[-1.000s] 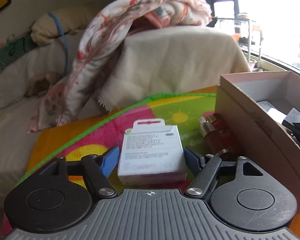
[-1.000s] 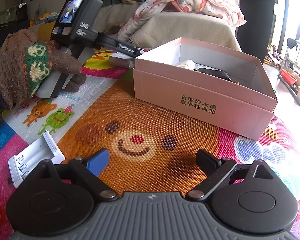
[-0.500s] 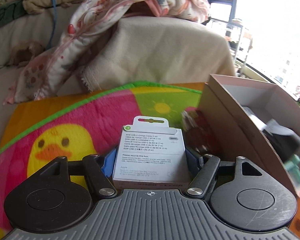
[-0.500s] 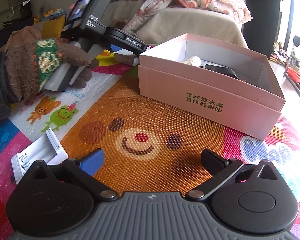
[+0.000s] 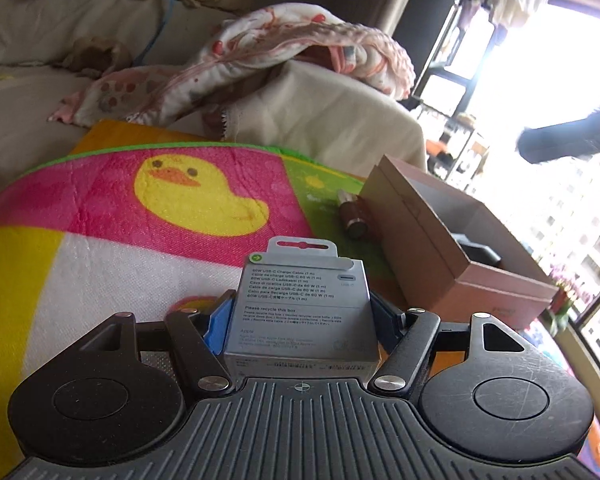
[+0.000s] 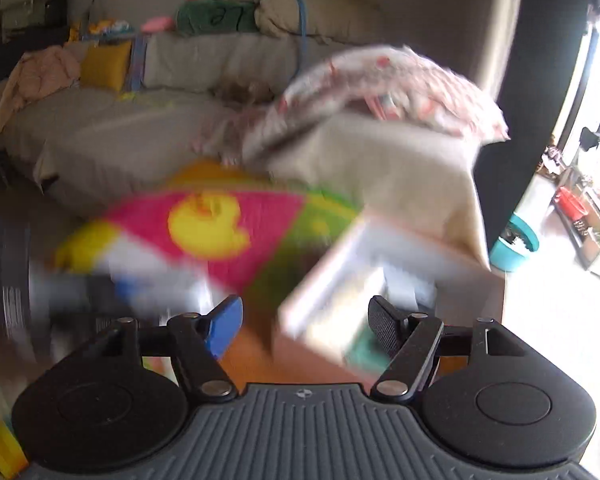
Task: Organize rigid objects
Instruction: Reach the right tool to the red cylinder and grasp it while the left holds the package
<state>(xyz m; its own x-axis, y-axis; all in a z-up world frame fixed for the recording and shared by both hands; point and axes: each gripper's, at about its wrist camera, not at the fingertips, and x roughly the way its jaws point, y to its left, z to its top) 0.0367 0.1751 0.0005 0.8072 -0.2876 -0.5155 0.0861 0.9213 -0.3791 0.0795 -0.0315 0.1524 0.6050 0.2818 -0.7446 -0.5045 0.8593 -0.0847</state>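
Left wrist view: left gripper (image 5: 302, 314), both fingers pressed flat against the sides of a grey cable box (image 5: 305, 308), which stands between them with its hang tab pointing forward; box appears lifted clear of the play mat (image 5: 100, 208), though contact underneath is hidden. Landmark: pink cardboard box (image 5: 428, 240), open-topped, ahead and to the right of the held item. A dark object (image 5: 478, 254) lies inside it. A brown cylinder (image 5: 352, 218) lies on the mat touching or just beside the pink box's near left wall; which, cannot be told. Sofa with patterned blanket (image 5: 292, 52) beyond the pink box. Right wrist view: heavily blurred. Right gripper (image 6: 304, 322), fingers spread wide, nothing between them. The pink cardboard box (image 6: 340, 292) shows just ahead of the fingers, tilted in frame; its contents unreadable. Yellow duck print on the mat lies left of it. Step in hand, by judgement: carrying the cable box toward the pink box for stowing. Next move calls for swinging the left gripper right over the box's open top, lowering past the rim, then parting the fingers; the dark object inside limits free floor space.
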